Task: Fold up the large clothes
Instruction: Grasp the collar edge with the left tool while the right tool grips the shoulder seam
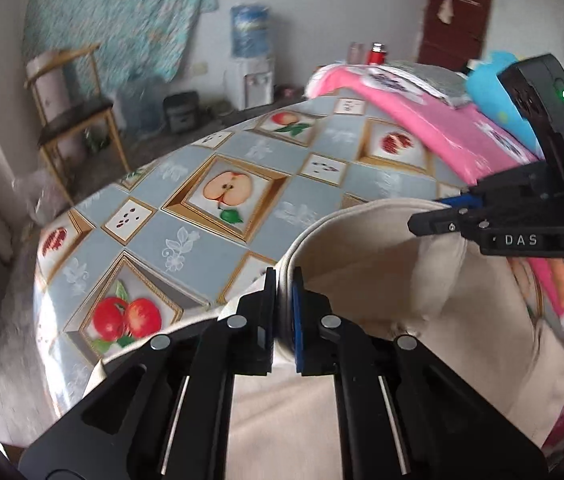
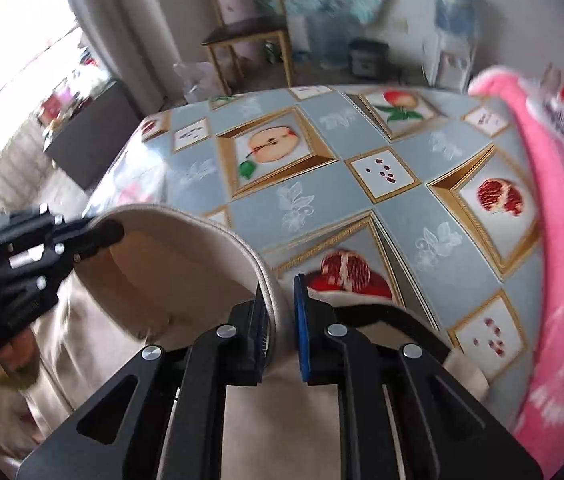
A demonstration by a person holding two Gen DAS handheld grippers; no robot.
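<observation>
Now my left tongs (image 1: 285, 300) and right tongs (image 2: 278, 304) each pinch the raised hem of the beige garment (image 1: 382, 240), which lies at six o'clock on the fruit-patterned table (image 1: 186, 240). Folding looks barely begun; pink clothes (image 1: 422, 128) wait at two o'clock.

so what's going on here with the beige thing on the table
A person is folding a beige garment on a table covered with a fruit-print tablecloth, using a handheld gripper in each hand. The left gripper and the right gripper are each shut on the garment's banded edge, which arches up between them. A pink garment lies further back on the table, untouched.
</observation>
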